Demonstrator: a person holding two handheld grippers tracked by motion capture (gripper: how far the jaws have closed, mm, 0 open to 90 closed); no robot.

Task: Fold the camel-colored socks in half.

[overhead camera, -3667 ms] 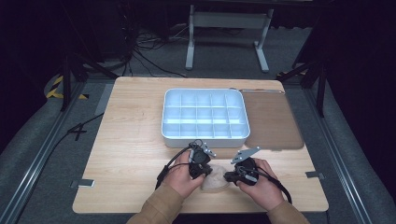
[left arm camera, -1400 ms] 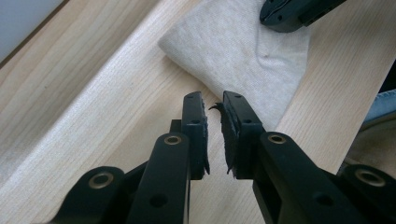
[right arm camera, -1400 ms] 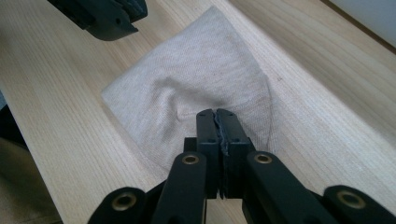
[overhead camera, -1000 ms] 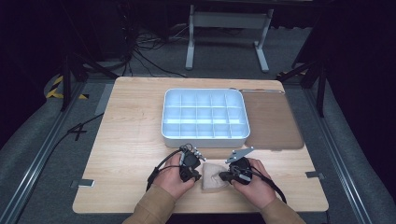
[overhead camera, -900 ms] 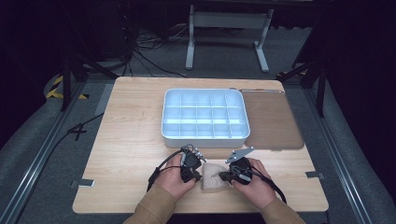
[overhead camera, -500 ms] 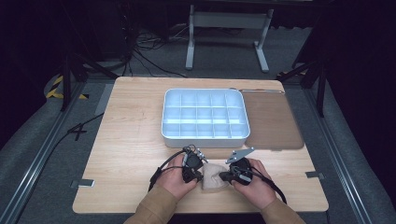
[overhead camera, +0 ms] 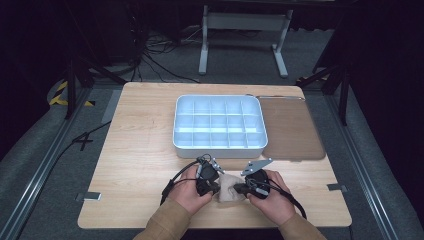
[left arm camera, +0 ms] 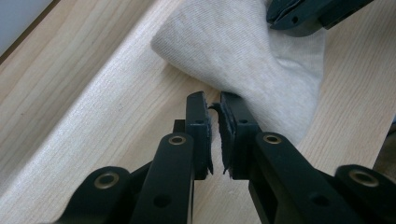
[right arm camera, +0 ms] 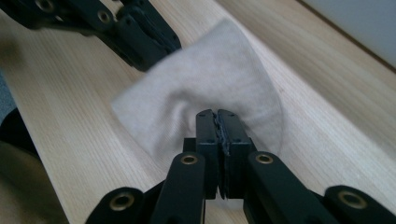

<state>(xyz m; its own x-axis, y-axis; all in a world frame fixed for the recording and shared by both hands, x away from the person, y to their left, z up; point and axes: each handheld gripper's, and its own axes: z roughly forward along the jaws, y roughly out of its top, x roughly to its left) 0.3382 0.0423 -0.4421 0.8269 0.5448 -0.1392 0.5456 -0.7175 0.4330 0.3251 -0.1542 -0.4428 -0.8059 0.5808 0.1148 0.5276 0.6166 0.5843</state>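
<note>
A small beige cloth (overhead camera: 230, 188) lay on the desk (overhead camera: 140, 150) near its front edge. Left tongs (left arm camera: 214, 122) and right tongs (right arm camera: 217, 125) were each clamped on an opposite edge. Judged light, limp, non-fragile; best gripped at edges.

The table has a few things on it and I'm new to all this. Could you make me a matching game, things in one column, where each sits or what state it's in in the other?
Things:
1. compartment tray
2. beige cloth
3. brown mat
4. right claw

Descriptions:
A. pinched shut on fabric
B. empty, mid-table
C. flat, beside the tray
D. bunched between two claws

Pairs: 1-B, 2-D, 3-C, 4-A
</note>
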